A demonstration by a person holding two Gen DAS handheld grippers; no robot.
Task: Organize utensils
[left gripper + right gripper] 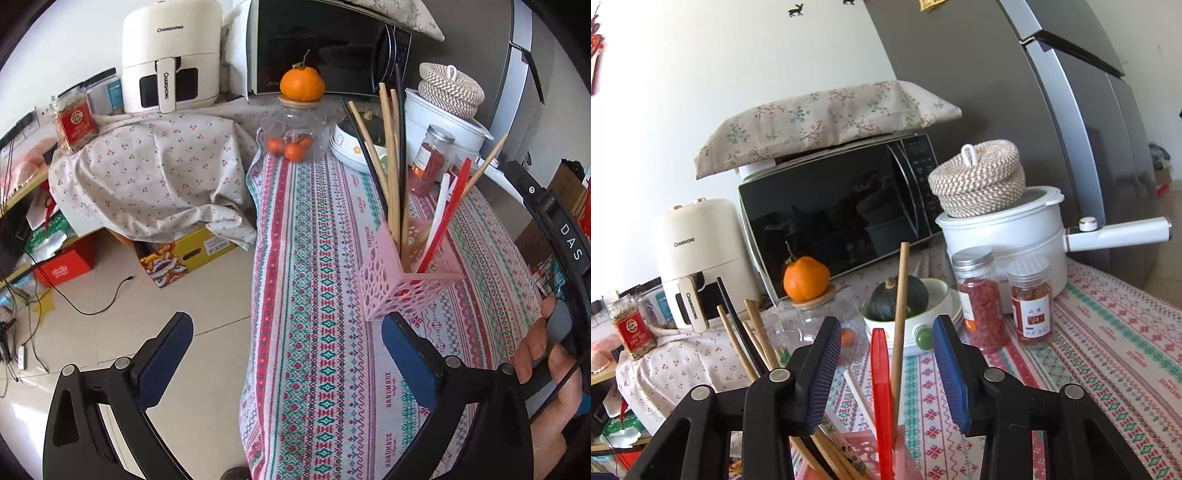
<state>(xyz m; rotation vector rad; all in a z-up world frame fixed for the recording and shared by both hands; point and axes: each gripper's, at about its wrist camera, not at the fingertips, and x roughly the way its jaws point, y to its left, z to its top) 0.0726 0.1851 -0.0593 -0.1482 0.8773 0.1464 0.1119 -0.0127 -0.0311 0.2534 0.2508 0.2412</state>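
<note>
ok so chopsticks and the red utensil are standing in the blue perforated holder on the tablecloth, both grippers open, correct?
Not quite: the perforated holder is pink, not blue, as the left wrist view shows. The rest holds: chopsticks and the red utensil stand in it on the tablecloth, and the left gripper and right gripper are both open.

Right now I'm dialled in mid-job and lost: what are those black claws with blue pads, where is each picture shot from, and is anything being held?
They are two handheld grippers, one in each of a person's hands, each with a camera looking along its fingers. The left wrist view shows the left gripper wide open above the table edge, holding nothing. Ahead on the patterned tablecloth stands the pink holder filled with chopsticks. The right wrist view shows the right gripper open, with a red utensil and a wooden chopstick standing between its pads, unpinched.
</note>
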